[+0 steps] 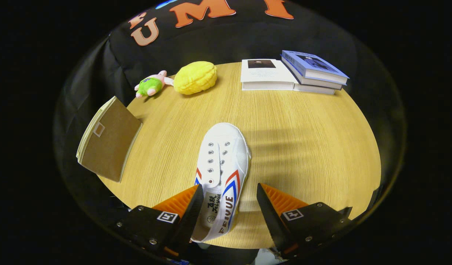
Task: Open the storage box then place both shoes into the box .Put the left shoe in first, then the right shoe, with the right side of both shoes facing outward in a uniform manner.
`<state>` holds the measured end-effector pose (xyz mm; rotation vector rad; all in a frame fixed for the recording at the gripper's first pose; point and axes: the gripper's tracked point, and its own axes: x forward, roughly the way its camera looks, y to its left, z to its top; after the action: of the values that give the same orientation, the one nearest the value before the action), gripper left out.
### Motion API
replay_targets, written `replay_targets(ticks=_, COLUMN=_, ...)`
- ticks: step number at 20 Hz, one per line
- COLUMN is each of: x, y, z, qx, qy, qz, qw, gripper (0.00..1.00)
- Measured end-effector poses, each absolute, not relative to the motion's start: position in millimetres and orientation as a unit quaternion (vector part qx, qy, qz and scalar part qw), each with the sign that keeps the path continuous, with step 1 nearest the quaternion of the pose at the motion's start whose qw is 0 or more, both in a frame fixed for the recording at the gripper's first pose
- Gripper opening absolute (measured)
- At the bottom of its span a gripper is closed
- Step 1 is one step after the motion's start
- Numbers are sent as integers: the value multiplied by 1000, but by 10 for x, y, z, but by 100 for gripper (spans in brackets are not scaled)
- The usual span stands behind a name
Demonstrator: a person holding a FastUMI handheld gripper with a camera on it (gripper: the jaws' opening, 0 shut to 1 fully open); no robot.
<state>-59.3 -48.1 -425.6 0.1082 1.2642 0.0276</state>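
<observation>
**Shoe between spread fingers on the round table**

The gripper (229, 195) stands with its fingers wide apart, astride the heel end of a white canvas shoe (222, 173); the left finger lies close against the shoe, the right finger is clear of it. The shoe's side reads "FEIYUE" beside red and blue chevrons, toe pointing away. On the wooden table (303, 147), a brown storage box (109, 138) stands left, closed. Beyond lie a plush toy (151, 84), a yellow cushion (195, 77) and stacked books (295, 73).
</observation>
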Motion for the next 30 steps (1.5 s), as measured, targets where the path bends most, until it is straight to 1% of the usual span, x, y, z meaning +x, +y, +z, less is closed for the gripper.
replay_targets(ticks=2, x=-577, y=-496, z=-4350, qx=51, qy=596, qz=4, qw=801, gripper=84)
replay_targets(ticks=4, x=-603, y=-448, z=-4423, qx=65, qy=603, qz=5, qw=795, gripper=78)
replay_targets(ticks=6, x=-620, y=-444, z=-4474, qx=84, qy=608, qz=-8, qw=790, gripper=68)
replay_targets(ticks=7, x=-603, y=-490, z=-4492, qx=93, qy=612, qz=-22, qw=785, gripper=55)
replay_targets(ticks=8, x=-587, y=-498, z=-4483, qx=109, qy=609, qz=-33, qw=785, gripper=48)
replay_targets(ticks=9, x=-592, y=-505, z=-4485, qx=121, qy=610, qz=-40, qw=782, gripper=36)
replay_targets(ticks=11, x=-578, y=-514, z=-4503, qx=135, qy=605, qz=-47, qw=783, gripper=21)
replay_targets(ticks=14, x=-595, y=-435, z=-4446, qx=161, qy=611, qz=-60, qw=773, gripper=16)
replay_targets(ticks=17, x=-496, y=-302, z=-4369, qx=147, qy=604, qz=-60, qw=781, gripper=9)
replay_targets(ticks=21, x=-277, y=128, z=-4154, qx=177, qy=591, qz=-36, qw=786, gripper=9)
replay_targets(ticks=30, x=411, y=1437, z=-3394, qx=135, qy=548, qz=51, qw=824, gripper=9)
